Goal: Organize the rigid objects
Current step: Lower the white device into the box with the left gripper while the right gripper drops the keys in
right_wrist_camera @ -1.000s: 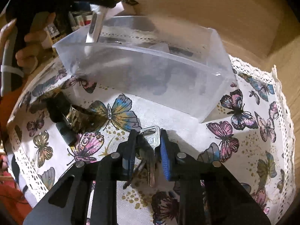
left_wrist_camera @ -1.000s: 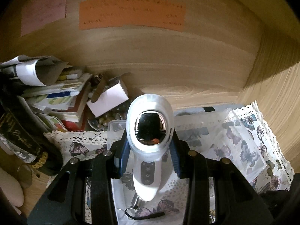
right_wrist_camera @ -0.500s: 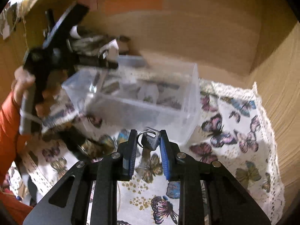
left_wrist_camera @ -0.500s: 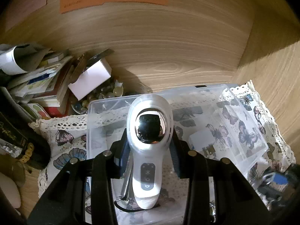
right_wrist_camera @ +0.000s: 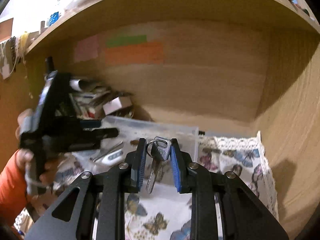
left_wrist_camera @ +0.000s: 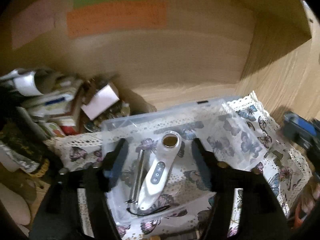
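Observation:
A clear plastic bin [left_wrist_camera: 230,108] stands on a butterfly-print cloth [left_wrist_camera: 280,172] inside a wooden shelf. A white handheld device [left_wrist_camera: 158,172] with a round metal head lies in the bin beside a slim metal tool [left_wrist_camera: 139,172]. My left gripper [left_wrist_camera: 158,150] is open above the bin, its fingers apart on either side of the device. My right gripper [right_wrist_camera: 157,152] is shut on a bunch of keys [right_wrist_camera: 159,156] and holds it up in front of the bin [right_wrist_camera: 188,132]. The left gripper [right_wrist_camera: 66,134] shows at the left of the right wrist view.
A pile of books, papers and a white box [left_wrist_camera: 100,102] crowds the shelf's left rear corner. Coloured notes [left_wrist_camera: 116,18] are stuck on the back wall. The shelf's side wall [left_wrist_camera: 290,84] rises close on the right. The right gripper's blue pad [left_wrist_camera: 302,130] shows at the right edge.
My left gripper has opened and let go of the white device, which now lies in the bin, and has drawn back. My right gripper has lifted the keys off the cloth.

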`<state>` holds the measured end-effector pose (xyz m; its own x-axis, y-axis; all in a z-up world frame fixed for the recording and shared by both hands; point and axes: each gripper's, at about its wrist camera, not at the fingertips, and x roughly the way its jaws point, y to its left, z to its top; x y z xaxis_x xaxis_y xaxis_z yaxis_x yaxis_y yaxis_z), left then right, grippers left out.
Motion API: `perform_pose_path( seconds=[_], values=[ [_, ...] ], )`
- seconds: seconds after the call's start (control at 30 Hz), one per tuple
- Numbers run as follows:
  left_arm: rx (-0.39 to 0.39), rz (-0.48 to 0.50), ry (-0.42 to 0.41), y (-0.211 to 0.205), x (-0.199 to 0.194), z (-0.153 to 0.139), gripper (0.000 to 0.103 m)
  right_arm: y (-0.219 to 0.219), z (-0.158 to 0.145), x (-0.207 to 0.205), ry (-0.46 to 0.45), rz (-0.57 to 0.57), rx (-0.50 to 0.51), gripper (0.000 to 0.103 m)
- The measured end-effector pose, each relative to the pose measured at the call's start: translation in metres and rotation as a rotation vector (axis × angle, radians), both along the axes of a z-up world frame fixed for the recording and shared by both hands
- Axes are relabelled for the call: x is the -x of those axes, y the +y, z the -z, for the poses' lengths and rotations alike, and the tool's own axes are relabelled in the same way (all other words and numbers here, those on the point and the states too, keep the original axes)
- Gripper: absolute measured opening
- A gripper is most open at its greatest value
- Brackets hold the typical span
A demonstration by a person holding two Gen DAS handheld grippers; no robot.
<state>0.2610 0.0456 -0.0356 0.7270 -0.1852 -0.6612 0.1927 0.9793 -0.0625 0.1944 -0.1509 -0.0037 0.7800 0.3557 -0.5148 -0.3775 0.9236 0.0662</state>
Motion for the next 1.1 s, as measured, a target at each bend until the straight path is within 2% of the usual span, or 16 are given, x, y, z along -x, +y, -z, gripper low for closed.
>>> perform_pose_path(
  seconds=[0.17, 0.23, 0.5, 0.77, 0.97, 1.1],
  values=[
    [-0.012, -0.015, -0.031, 0.011, 0.023, -0.006, 0.09, 0.008, 0.01, -0.025, 0.029, 0.019, 0.033, 0.021],
    [-0.008, -0.02, -0.022, 0.016, 0.027, -0.006, 0.093, 0.011, 0.017, -0.032, 0.048, 0.023, 0.046, 0.021],
    [-0.009, -0.048, 0.011, 0.026, 0.049, 0.007, 0.096, 0.023, 0.052, -0.061, 0.152, 0.013, 0.083, 0.021],
    [-0.047, -0.064, 0.031, 0.034, 0.069, 0.024, 0.096, 0.038, 0.078, -0.072, 0.222, 0.011, 0.155, 0.022],
    [-0.036, -0.082, 0.064, 0.043, 0.079, 0.036, 0.096, 0.039, 0.082, -0.074, 0.26, 0.008, 0.152, 0.023],
    [-0.016, -0.087, 0.088, 0.049, 0.082, 0.042, 0.096, 0.039, 0.076, -0.065, 0.258, -0.004, 0.146, 0.028]
  ],
)
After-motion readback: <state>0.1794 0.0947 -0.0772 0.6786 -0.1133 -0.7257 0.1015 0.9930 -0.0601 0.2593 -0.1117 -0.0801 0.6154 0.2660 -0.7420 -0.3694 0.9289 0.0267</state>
